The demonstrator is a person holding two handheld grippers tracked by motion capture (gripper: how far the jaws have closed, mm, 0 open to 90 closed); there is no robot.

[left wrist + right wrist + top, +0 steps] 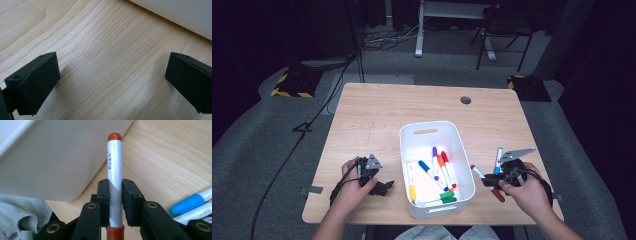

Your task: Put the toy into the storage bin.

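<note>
The right gripper (115, 202) has its jaws clenched mid-barrel on a red marker (114, 170), balanced just beside the white bin (462, 155), probably for dropping in. The left gripper (371, 175) rests on the table (377, 110), jaws released and empty.

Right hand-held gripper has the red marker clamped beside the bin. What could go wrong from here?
1. The right hand-held gripper pinches the white marker with red cap and red end on its smooth round barrel, so it may pivot or slip between the pads.
2. The long marker sticks out toward the white plastic bin; its tip could catch the wall instead of clearing the rim.
3. A blue-capped marker lies on the light wooden table close by; the gripper might knock it away.
</note>
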